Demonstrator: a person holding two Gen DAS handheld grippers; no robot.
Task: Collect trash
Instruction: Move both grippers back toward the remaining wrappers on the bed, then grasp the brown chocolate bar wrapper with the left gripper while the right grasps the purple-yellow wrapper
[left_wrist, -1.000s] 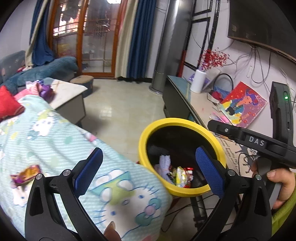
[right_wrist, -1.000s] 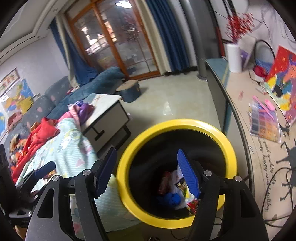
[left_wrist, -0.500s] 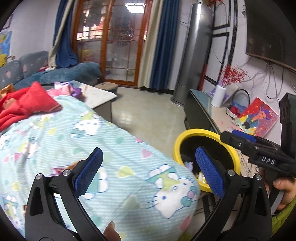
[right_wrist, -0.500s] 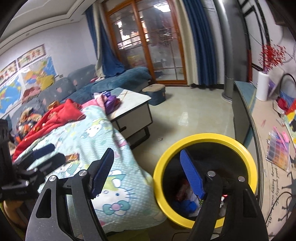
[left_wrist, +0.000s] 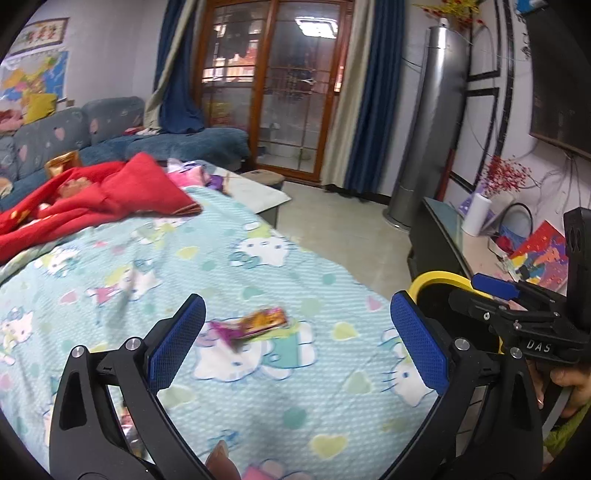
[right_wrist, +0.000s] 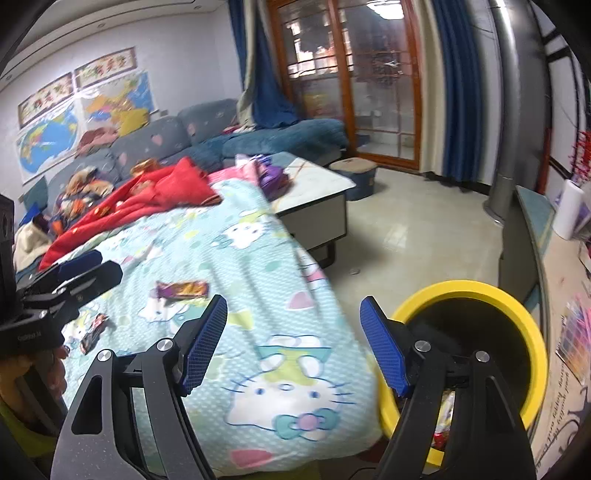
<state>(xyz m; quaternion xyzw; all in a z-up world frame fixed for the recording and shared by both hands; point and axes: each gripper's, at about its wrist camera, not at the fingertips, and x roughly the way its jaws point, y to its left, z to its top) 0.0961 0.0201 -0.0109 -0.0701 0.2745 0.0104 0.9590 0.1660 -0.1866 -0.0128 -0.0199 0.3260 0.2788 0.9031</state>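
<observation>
A purple-and-orange snack wrapper (left_wrist: 255, 325) lies flat on the Hello Kitty blanket (left_wrist: 229, 266), between and just beyond the spread fingers of the left tool (left_wrist: 297, 334), which hangs open and empty above it. From the right wrist view a second, darker wrapper (right_wrist: 93, 328) lies nearer the blanket's left part, well apart from the first. The right tool (right_wrist: 293, 341) is open too, holding nothing — it hovers over the blanket's corner, with the yellow-rimmed trash bin (right_wrist: 532, 343) just beside its right finger; some coloured litter shows low inside the bin. A red quilt (left_wrist: 92, 199) is bunched at the blanket's far end. Beyond it stand a blue-grey sofa (right_wrist: 177, 136) — clothes piled on it — and a white coffee table (right_wrist: 317, 184). Pale floor tiles (right_wrist: 424, 236) run to wood-framed glass doors (left_wrist: 273, 85) with blue curtains.
</observation>
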